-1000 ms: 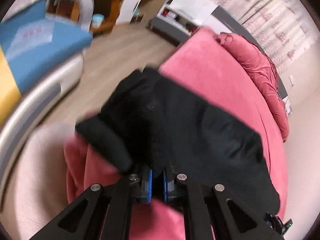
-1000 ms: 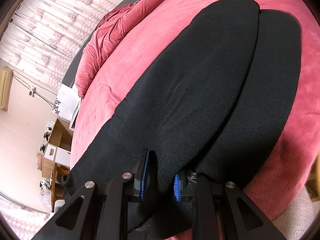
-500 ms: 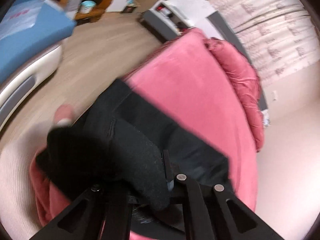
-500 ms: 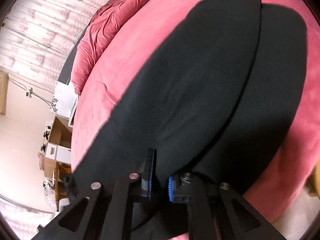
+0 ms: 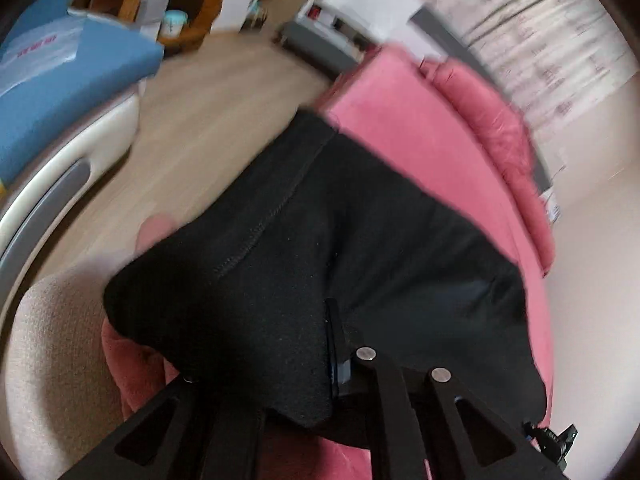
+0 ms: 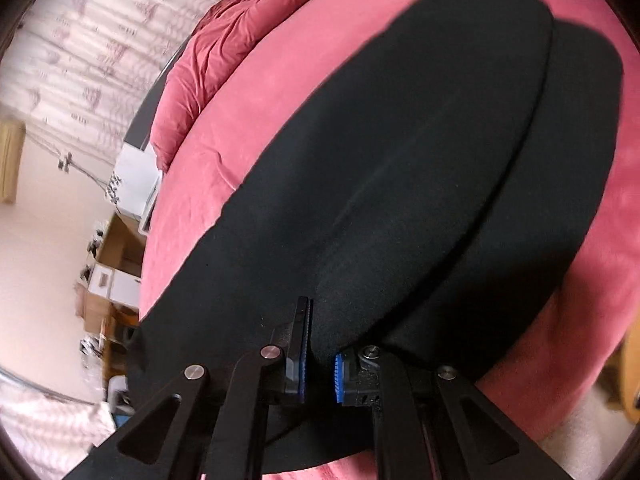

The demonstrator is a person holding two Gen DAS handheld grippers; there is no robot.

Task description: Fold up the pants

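Both wrist views look steeply down, close over the black pants [image 5: 360, 248] on the bed [image 6: 304, 80]

A pink bed [image 5: 404, 120] lies ahead of the fingers, a rumpled pink duvet [image 6: 224, 52] at its far side. Patterned curtains [image 6: 100, 48] hang beyond; wood floor [image 5: 200, 120] spreads left.

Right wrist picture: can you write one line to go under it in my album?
Right gripper pinches the near edge of black pants spread on a pink bed.

Black pants [image 5: 320, 248] draped over the left gripper [image 5: 320, 364], hiding one finger; the room behind was motion-blurred.
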